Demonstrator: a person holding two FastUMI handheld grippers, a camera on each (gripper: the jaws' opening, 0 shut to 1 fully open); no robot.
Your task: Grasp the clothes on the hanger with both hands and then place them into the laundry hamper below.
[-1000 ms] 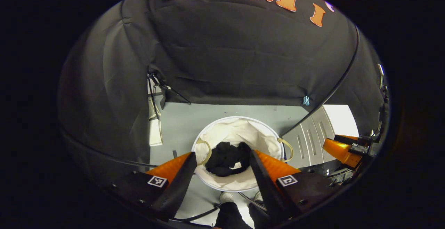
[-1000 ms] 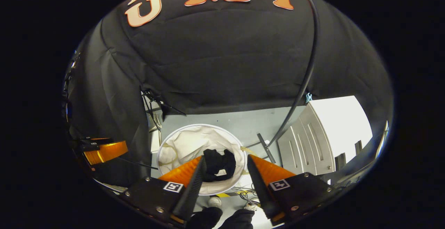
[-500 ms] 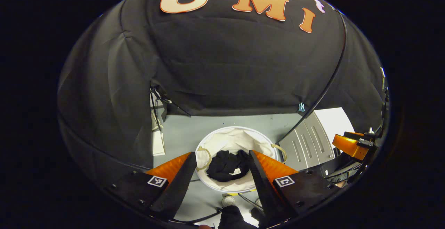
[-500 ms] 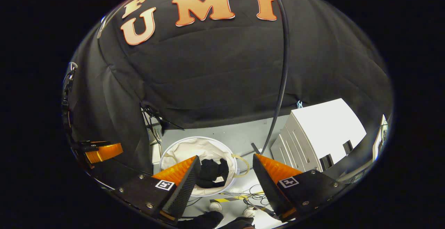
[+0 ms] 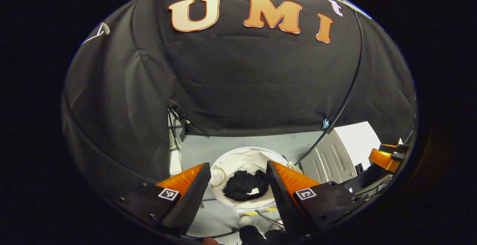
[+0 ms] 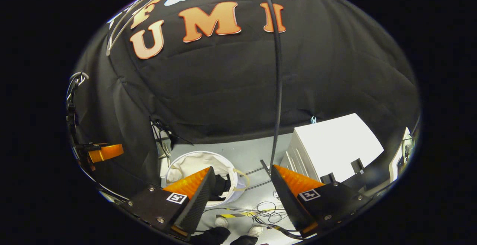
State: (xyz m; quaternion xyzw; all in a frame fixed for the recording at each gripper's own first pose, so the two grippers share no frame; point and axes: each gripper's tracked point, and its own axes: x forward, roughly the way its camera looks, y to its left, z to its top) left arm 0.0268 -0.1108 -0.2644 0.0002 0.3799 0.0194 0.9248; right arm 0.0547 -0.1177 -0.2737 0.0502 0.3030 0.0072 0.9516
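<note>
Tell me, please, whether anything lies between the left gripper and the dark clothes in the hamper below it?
Nothing visible does. In the left gripper view the black clothes lie bunched in the white laundry hamper, seen straight through the gap of the open left gripper, with only air between.

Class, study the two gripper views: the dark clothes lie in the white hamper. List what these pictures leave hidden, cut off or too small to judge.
- Clothes: right gripper view, partly hidden behind that gripper's finger.
- Hamper: left gripper view, both sides covered by the left gripper's fingers.
- Garment type: crumpled dark heap, too small to tell.
- Person's shoes: cut off at the bottom edge.
</note>
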